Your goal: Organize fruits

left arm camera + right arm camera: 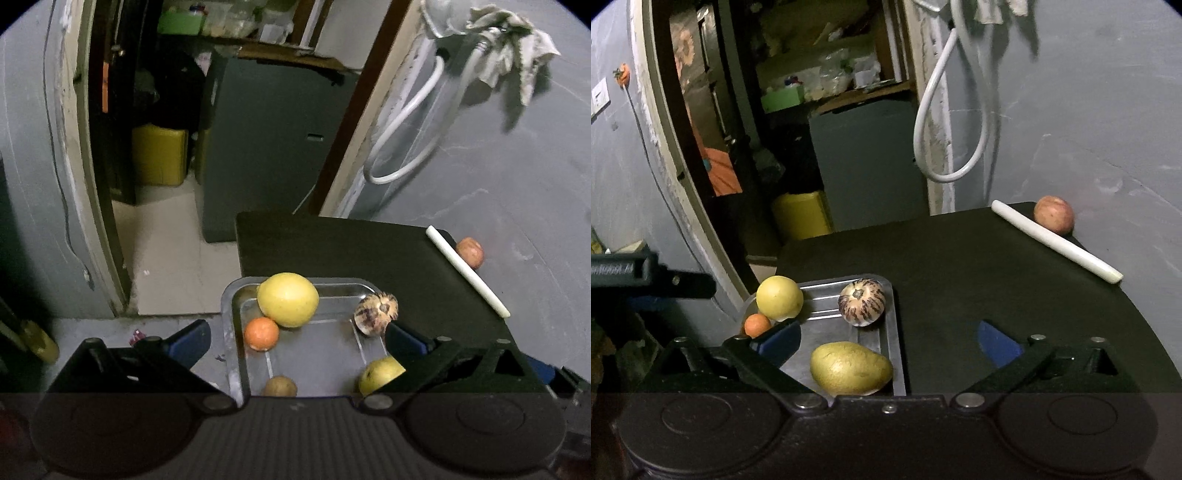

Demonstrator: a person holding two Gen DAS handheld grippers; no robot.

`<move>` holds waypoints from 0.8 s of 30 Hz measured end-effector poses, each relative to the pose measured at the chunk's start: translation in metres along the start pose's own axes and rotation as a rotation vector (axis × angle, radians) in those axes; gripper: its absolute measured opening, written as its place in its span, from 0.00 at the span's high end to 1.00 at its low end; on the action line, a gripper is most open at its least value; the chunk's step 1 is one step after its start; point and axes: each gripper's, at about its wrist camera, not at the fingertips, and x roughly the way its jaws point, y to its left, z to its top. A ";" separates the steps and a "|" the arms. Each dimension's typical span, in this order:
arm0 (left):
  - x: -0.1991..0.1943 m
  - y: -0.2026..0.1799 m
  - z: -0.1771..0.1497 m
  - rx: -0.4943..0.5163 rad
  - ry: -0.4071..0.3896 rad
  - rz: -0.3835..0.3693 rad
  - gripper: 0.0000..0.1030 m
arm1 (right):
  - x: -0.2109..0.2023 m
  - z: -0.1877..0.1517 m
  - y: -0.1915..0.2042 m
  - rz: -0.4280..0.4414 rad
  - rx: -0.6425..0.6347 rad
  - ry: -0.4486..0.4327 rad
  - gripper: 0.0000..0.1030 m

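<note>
Both grippers, left [295, 341] and right [888, 341], fingers wide & empty over the tray [897, 332]; prob. next: right goes for red apple [1054, 215], well beyond its fingers, far bench corner behind white stick [1057, 240].

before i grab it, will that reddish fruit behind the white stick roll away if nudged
Probably. The reddish fruit looks round, so a nudge would likely roll it. It sits at the black table's far corner near the wall, beside the white stick, which may block it. It looks firm.

Left wrist view: the brown fruit [280, 386] and the yellow-green fruit [379, 373] are partly hidden by the left claw [295, 338]. Right wrist view: the orange [757, 325] is half hidden.
</note>
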 end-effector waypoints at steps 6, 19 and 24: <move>-0.023 -0.003 -0.018 0.024 -0.025 -0.010 0.01 | -0.026 -0.009 0.003 -0.023 0.020 -0.035 0.01; -0.066 -0.006 -0.054 0.022 -0.076 0.001 0.01 | -0.074 -0.030 0.003 -0.034 0.004 -0.083 0.01; -0.084 -0.013 -0.069 0.002 -0.098 0.028 0.01 | -0.089 -0.037 -0.001 -0.002 -0.022 -0.095 0.01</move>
